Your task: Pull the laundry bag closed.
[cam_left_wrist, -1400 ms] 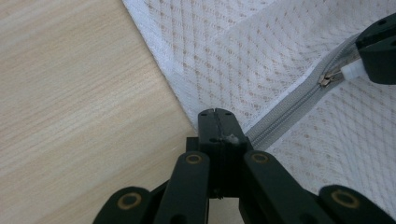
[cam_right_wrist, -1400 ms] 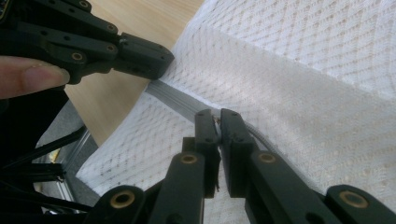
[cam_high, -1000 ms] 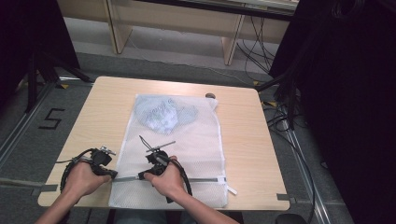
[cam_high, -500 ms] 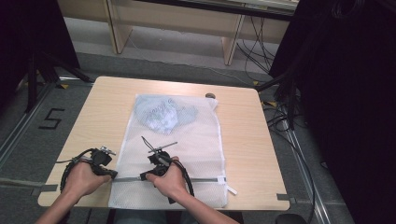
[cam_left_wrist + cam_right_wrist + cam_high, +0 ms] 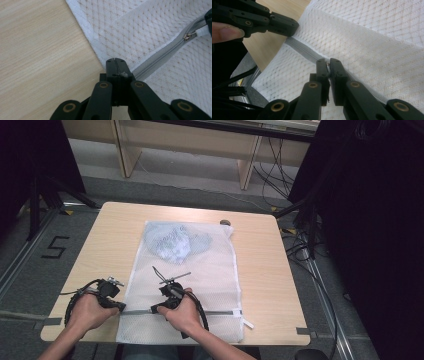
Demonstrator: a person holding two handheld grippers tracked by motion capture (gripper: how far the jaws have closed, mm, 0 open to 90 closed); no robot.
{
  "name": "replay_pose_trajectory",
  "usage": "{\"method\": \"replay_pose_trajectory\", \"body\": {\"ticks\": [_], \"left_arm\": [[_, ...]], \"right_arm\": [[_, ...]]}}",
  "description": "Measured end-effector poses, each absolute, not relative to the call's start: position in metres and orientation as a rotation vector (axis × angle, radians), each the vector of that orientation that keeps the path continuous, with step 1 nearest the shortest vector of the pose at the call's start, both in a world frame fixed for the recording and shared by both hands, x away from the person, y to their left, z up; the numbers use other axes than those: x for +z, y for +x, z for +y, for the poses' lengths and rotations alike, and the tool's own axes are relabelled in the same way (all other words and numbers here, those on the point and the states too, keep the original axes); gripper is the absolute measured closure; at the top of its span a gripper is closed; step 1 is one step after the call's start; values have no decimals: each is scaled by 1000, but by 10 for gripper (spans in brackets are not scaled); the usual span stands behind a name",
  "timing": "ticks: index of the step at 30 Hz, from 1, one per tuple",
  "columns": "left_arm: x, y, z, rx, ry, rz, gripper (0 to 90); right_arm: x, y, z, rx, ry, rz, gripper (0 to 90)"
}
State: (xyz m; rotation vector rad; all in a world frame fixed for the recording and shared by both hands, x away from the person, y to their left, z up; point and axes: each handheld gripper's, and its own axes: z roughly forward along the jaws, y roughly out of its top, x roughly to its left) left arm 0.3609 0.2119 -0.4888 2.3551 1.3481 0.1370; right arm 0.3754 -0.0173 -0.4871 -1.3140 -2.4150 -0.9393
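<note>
Wooden table (image 5: 280, 285): a white mesh laundry bag (image 5: 210, 270) lies mid-table, reaching the near edge. Left gripper (image 5: 118, 306) clenches the zipper's (image 5: 160, 57) left end; right gripper (image 5: 156, 309) pinches the slider (image 5: 327, 64). Zipper looks mostly still to run.

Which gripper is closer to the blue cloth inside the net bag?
Right. The right gripper sits on the bag's zipper just below the blue cloth; the left gripper is off at the bag's left edge.

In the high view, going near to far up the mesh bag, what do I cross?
Zipper → right tool, shut on the zipper pull → bare mesh of the laundry bag → bluish crumpled garment inside → small dark object on the table.
</note>
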Motion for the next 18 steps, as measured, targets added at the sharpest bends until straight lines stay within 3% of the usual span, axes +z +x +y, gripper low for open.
{"method": "replay_pose_trajectory", "body": {"ticks": [18], "left_arm": [[-489,362,213,136,2363,1328,900]], "right_arm": [[-486,375,-22,-949,-1298,-2442,870]]}}
